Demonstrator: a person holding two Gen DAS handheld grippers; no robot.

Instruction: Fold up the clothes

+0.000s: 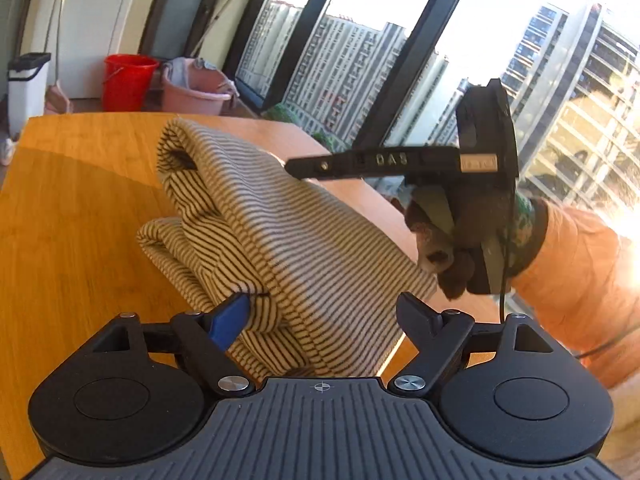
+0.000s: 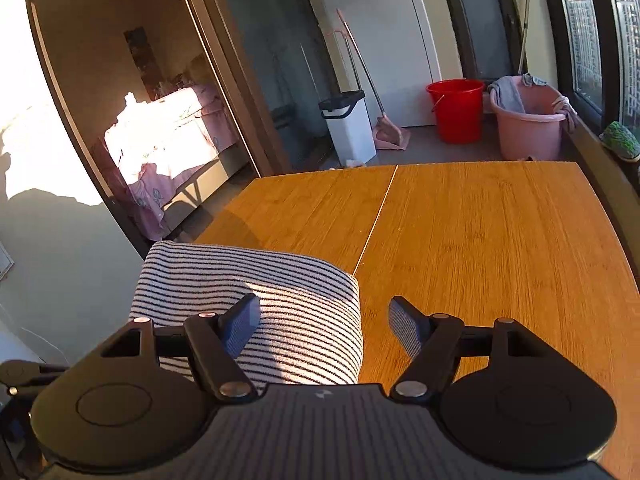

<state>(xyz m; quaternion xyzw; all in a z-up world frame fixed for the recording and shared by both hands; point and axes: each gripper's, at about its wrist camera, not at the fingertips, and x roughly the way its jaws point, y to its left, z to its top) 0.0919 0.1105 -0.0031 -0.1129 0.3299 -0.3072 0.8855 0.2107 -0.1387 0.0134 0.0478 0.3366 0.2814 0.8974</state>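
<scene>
The striped garment (image 1: 256,232) lies bundled in several thick layers on the wooden table (image 1: 80,208), directly ahead of the left gripper (image 1: 324,308) and ahead-left of the right gripper (image 2: 324,320); both stand with jaws apart, clamped on nothing. It looks like the close of a fold or the moment before another. Any further grasp calls for taking all layers at one edge together.
</scene>
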